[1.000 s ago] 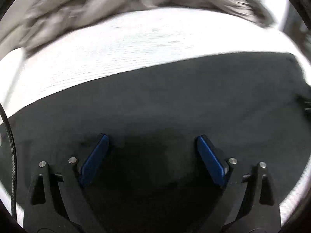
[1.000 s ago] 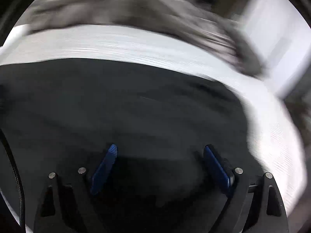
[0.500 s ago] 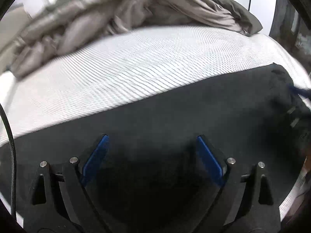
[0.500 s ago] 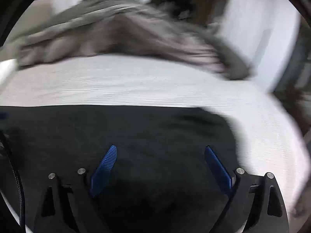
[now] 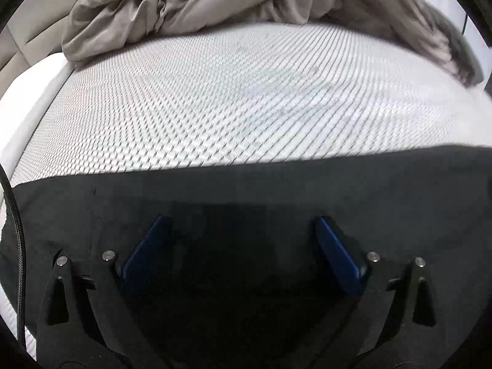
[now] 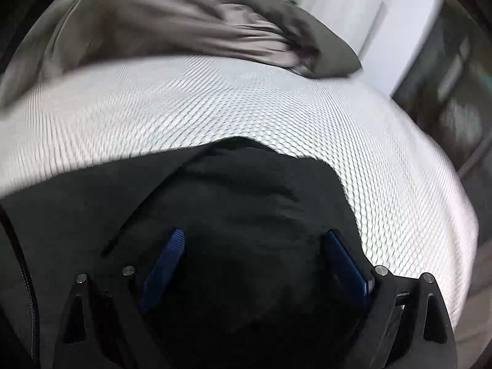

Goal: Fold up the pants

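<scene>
Pants [image 5: 246, 190] lie on mattress [image 5: 215, 98] near its front edge; crumpled blanket [image 5: 215, 3] behind, at far end

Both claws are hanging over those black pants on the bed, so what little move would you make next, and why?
Probably lower both and pinch the cloth. The left gripper is opening and the right gripper closing slightly, yet both stand wide above the black pants, gripping nothing. The pants lie flat on the white mattress, so neither can lift an edge yet.

Left wrist view: set behind the fingers [image 5: 147, 255], angled steeply down, close over black pants [image 5: 246, 190]. Right wrist view: likewise close. Shared beyond the fingertips: white mattress [image 5: 215, 98], grey duvet [image 5: 190, 3].
</scene>
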Motion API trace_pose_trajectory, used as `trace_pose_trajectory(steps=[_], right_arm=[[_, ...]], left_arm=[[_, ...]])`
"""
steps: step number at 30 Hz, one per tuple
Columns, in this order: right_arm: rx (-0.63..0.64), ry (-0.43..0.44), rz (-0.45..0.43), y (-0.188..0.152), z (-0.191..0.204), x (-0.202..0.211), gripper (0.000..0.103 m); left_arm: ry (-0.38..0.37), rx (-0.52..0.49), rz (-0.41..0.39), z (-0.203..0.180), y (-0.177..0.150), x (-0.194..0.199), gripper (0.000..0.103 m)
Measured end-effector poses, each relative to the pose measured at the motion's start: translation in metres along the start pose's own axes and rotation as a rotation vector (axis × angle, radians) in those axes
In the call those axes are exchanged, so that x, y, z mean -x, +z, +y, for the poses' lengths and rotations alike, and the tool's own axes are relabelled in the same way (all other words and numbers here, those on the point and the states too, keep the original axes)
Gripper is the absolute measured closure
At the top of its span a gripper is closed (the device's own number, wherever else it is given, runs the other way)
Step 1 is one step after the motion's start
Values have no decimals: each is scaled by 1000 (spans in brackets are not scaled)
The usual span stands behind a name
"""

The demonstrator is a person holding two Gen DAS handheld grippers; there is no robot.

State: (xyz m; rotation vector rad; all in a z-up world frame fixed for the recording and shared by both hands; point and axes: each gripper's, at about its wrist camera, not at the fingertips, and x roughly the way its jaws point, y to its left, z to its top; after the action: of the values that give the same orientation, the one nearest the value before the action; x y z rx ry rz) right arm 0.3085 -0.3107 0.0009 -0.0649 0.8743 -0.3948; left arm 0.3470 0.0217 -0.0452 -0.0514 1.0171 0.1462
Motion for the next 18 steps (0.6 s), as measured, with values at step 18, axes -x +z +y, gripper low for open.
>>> trace_pose_trajectory(steps=[18], right_arm=[[288, 259, 48, -22, 118, 24, 11]], left_arm=[[-14, 31, 24, 4, 4, -15, 7]])
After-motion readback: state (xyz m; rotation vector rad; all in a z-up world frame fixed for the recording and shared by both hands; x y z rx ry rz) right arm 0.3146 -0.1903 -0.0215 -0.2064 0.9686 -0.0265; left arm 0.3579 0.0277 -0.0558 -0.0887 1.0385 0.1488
